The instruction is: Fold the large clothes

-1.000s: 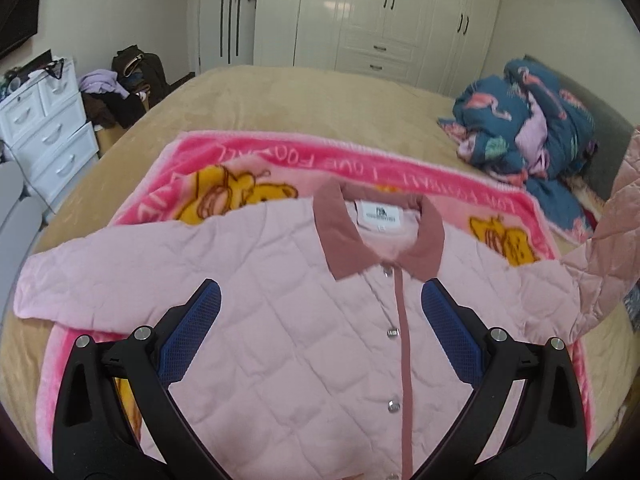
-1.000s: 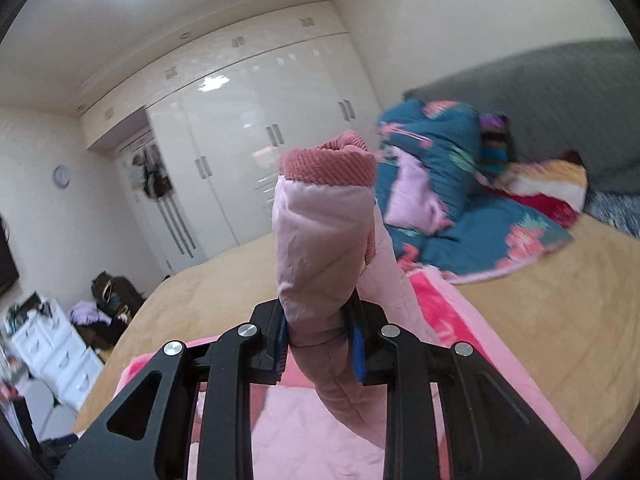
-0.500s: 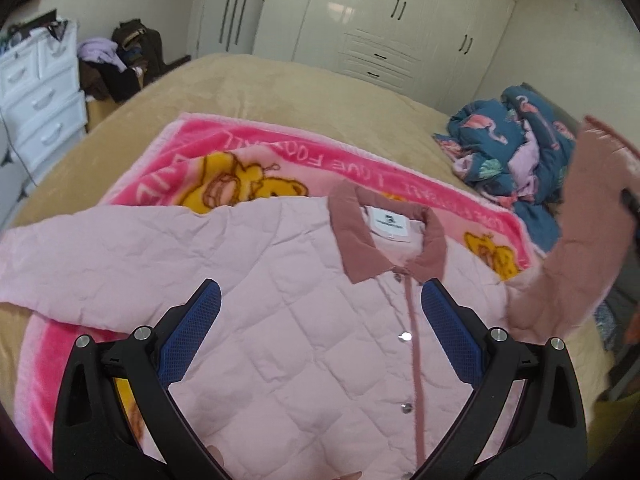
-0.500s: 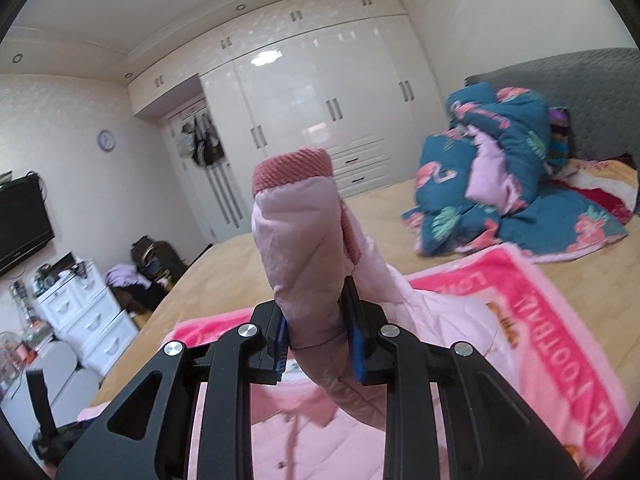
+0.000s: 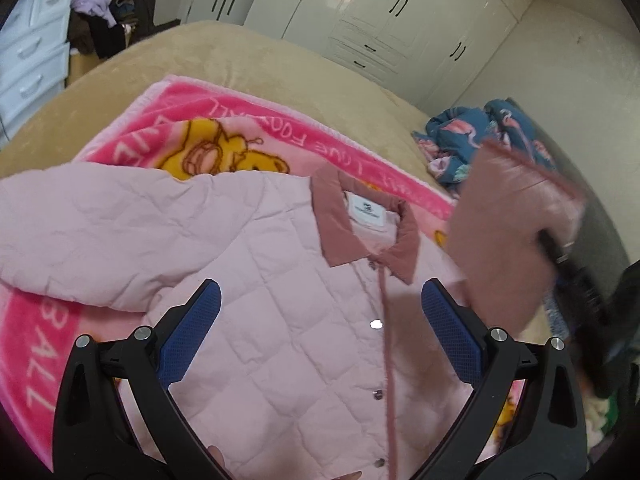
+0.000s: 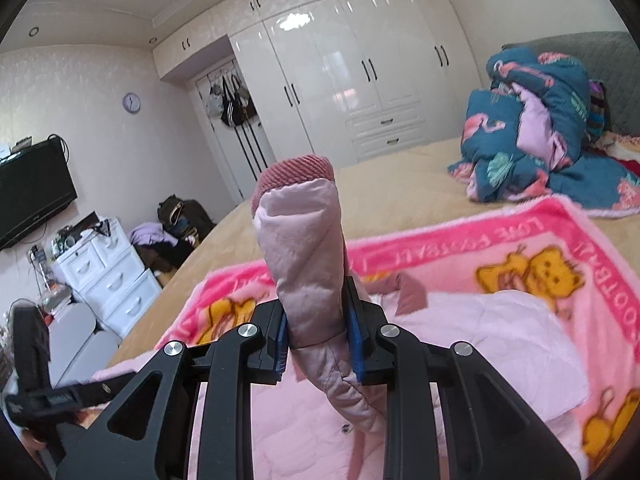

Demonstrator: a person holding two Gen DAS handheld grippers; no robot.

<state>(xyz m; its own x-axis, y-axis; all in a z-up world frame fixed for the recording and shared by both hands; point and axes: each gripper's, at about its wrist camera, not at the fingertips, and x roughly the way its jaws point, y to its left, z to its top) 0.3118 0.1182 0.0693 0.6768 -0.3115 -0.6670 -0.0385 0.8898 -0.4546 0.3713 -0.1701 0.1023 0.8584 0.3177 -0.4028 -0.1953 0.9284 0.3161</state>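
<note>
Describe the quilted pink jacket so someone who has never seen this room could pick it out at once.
Start at the big tan bed, then find the bright pink cartoon-bear blanket spread on it. The jacket lies front-up on that blanket: pale pink, diamond-quilted, snap buttons. Its dusty-rose collar with a white label sets it apart from the crumpled teal flamingo bedding nearby.

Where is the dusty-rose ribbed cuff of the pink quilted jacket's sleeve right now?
In the right wrist view, the dusty-rose ribbed cuff stands centre frame, above the right gripper, whose jaws pinch the sleeve below it.
</note>
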